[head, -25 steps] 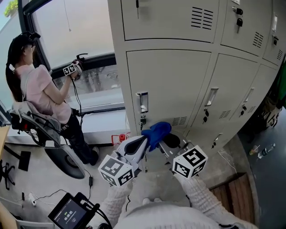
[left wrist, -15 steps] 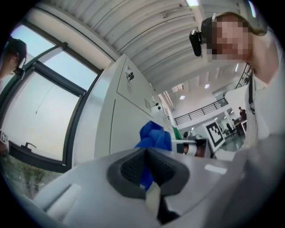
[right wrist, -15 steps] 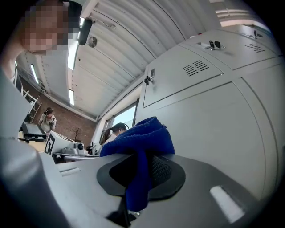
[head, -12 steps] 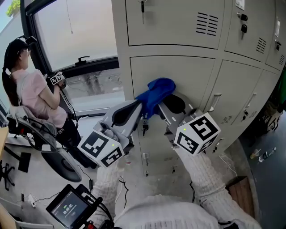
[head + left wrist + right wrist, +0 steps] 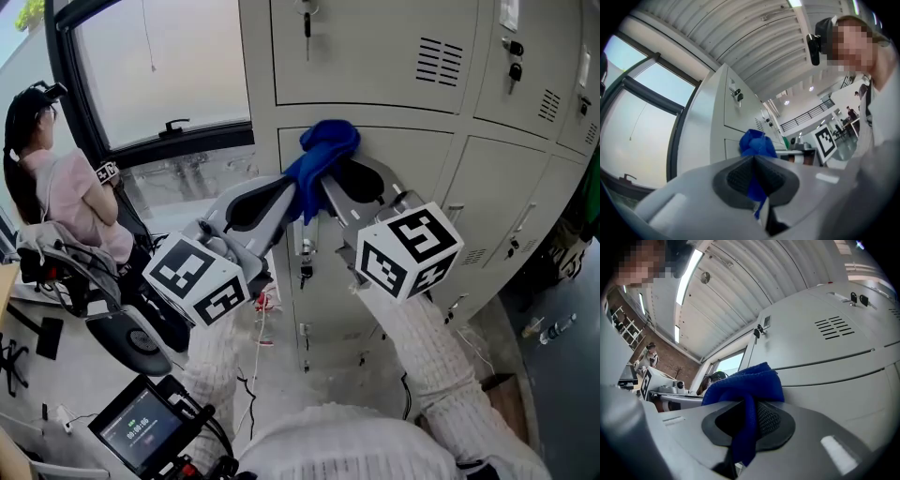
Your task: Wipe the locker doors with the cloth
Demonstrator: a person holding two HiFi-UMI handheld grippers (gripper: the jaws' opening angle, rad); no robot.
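A bunched blue cloth (image 5: pixel 322 155) is held up against the grey locker door (image 5: pixel 412 178), just under the seam below the upper door. My left gripper (image 5: pixel 292 195) and my right gripper (image 5: pixel 323 187) are both shut on it, side by side. In the left gripper view the blue cloth (image 5: pixel 756 145) sticks out past the closed black pads (image 5: pixel 740 176) with the locker (image 5: pixel 736 117) beyond. In the right gripper view the cloth (image 5: pixel 745 390) drapes over the pads (image 5: pixel 766 420), and the locker doors (image 5: pixel 834 362) fill the right side.
Keys (image 5: pixel 307 21) hang in the upper door's lock, and a latch with keys (image 5: pixel 304 258) sits lower on the door I face. More locker doors (image 5: pixel 525 122) run to the right. A seated person (image 5: pixel 66 202) is at the left by the window (image 5: pixel 159 66).
Both grippers have risen with the cloth, from near the bottom of the lower door up to its top edge. The person at the left has lowered their arms.
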